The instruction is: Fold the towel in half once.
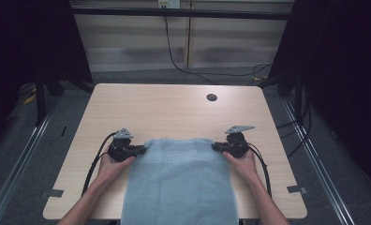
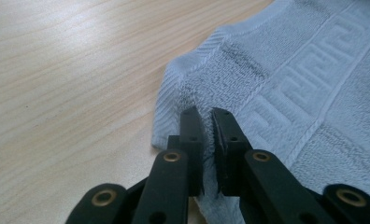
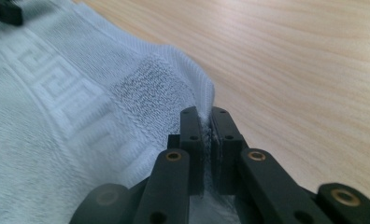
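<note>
Hand-held gripper pair seen from the high view: left hand-held gripper and right hand-held gripper clamped on the far corners of the light-blue towel, probably to lift and fold it; bare counter beyond, near end draped over the front edge. From the left gripper view, jaws pinched on the towel's hemmed corner. From the right gripper view, jaws likewise nipping the towel's raised hem.

Towel pale blue, meander band – table light woodgrain
</note>
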